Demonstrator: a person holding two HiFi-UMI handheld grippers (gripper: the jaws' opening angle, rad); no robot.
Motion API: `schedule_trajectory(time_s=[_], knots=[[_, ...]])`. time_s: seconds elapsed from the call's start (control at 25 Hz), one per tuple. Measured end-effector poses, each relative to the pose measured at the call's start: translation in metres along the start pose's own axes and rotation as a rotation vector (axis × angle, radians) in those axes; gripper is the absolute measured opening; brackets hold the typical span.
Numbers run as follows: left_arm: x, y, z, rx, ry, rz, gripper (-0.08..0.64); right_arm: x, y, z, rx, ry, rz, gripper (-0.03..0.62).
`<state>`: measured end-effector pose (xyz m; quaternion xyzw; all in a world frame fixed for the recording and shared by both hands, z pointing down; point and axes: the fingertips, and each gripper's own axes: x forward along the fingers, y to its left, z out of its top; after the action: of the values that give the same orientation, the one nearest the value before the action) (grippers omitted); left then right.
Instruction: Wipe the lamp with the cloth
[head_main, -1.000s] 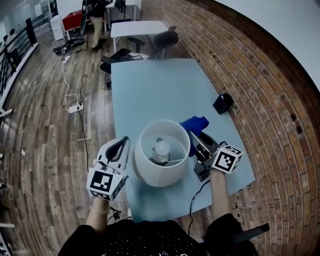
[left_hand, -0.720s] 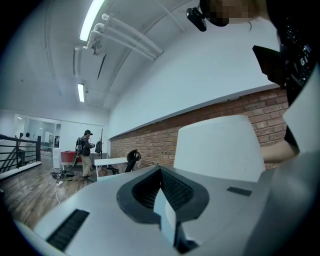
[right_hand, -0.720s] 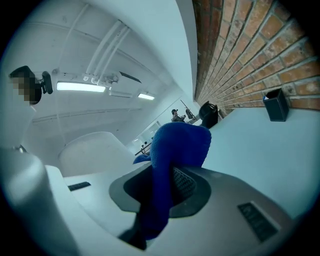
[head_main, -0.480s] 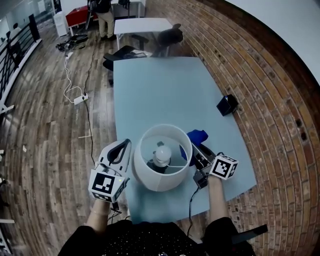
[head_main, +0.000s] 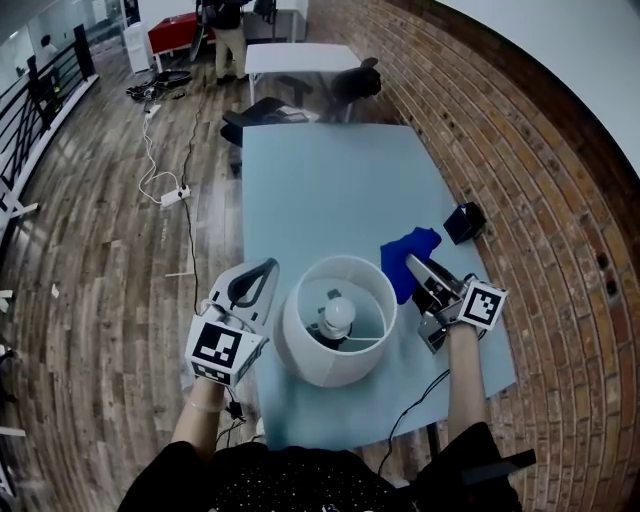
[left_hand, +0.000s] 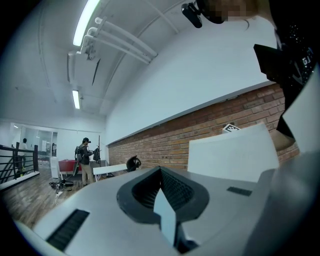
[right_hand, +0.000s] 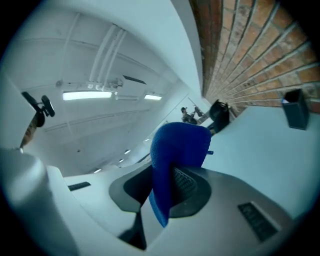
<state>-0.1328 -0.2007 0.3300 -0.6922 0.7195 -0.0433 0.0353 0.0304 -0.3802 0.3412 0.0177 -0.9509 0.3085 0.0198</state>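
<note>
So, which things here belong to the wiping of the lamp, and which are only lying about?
For the job:
- lamp
- blue cloth, pinched in the right gripper
- left gripper, shut and empty, beside the lamp

Lying about:
- black box
- power strip
- office chair

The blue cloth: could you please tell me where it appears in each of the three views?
Head view: the blue cloth shows just right of the lamp shade, at the tip of the right claw.
Left gripper view: not in it.
Right gripper view: centre of the picture, pinched between the jaws.
Shared landmark: the brick wall, which appears in all three views.
</note>
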Motion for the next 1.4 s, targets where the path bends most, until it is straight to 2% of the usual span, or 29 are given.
schedule_trajectory(time_s=[0.12,0.24,0.4,0.6,0.76,1.0,1.4], knots=[[0.007,0.013,0.017,0.000,-0.031,0.013,0.009,0.026,0.049,0.042,-0.042,0.043,0.233,0.077],[0.009,0.018,0.028,-0.016,-0.063,0.020,0.008,0.049,0.087,0.057,-0.060,0.134,0.423,0.077],[0.012,0.015,0.022,-0.038,-0.063,0.013,0.008,0.069,0.103,0.040,-0.038,0.280,0.543,0.077],[0.027,0.012,0.004,-0.071,-0.042,-0.043,0.009,0.078,0.107,0.016,0.016,0.352,0.689,0.077],[0.043,0.012,-0.001,-0.067,-0.041,-0.079,0.008,0.084,0.097,-0.003,0.012,0.422,0.732,0.077],[0.058,0.012,-0.012,-0.082,-0.028,-0.146,0.009,0.099,0.078,-0.040,-0.022,0.548,0.728,0.077],[0.076,0.016,-0.048,-0.132,0.014,-0.159,0.009,0.124,0.015,-0.087,0.162,0.627,0.682,0.077]])
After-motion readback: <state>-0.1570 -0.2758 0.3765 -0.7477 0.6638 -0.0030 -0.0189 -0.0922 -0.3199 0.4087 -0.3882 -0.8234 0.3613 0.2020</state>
